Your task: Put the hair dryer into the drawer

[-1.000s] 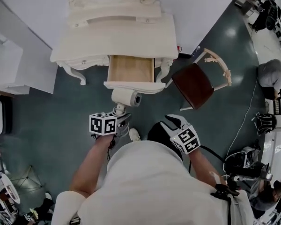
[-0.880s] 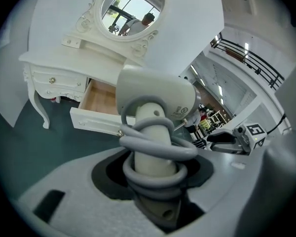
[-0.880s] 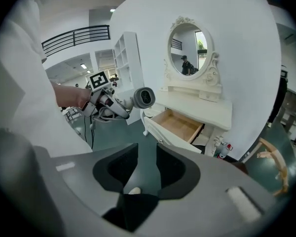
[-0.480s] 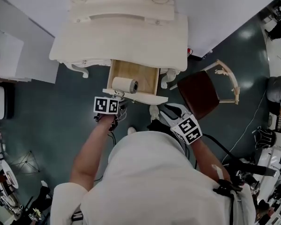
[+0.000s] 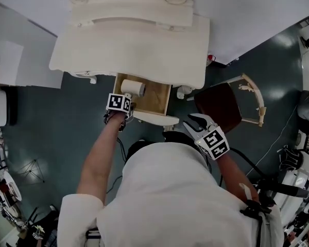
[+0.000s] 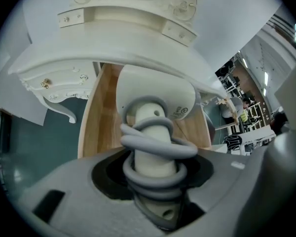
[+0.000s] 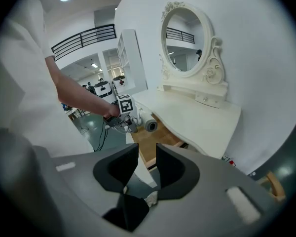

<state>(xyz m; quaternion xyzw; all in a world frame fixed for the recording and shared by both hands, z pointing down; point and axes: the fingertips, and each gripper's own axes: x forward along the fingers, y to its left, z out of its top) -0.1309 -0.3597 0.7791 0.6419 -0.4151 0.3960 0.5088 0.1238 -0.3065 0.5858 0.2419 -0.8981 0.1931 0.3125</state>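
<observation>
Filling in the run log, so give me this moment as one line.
left tongs: shut on hair dryer handle | hair dryer: over open drawer, not released | right tongs: open, empty

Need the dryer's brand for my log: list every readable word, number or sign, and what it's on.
Printed label on the hair dryer: too small and blurred to read.
Left tool's cube, right tool's cube: square markers, no words.
No other text is legible.
</observation>
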